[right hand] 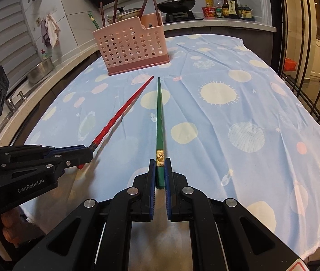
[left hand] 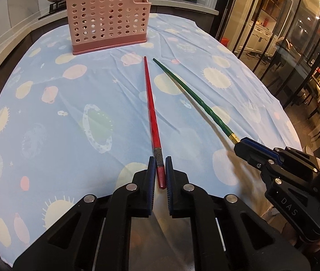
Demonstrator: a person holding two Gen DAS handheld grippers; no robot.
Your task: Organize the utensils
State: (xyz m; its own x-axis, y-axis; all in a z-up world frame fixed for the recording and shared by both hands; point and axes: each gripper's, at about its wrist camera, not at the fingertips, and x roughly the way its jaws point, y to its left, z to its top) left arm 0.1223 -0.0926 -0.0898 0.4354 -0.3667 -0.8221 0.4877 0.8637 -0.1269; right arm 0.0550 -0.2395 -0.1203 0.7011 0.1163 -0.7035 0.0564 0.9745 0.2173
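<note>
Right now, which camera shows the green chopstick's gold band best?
The right wrist view: the green chopstick runs straight ahead, gold band facing the lens. In the left wrist view the band is a sliver beside the right gripper.

Left gripper [left hand: 160, 164], right gripper [right hand: 160, 166]: black bodies, blue ribbed pads, silver pivot pins, white "GenRobot.AI", "DAS" lettering

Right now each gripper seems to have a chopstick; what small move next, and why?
Probably lift both and carry them toward the pink utensil holder. The left gripper is closed on the red chopstick, the right gripper on the green chopstick, each near the thick end. Both tips already point at the holder across the tablecloth.
</note>
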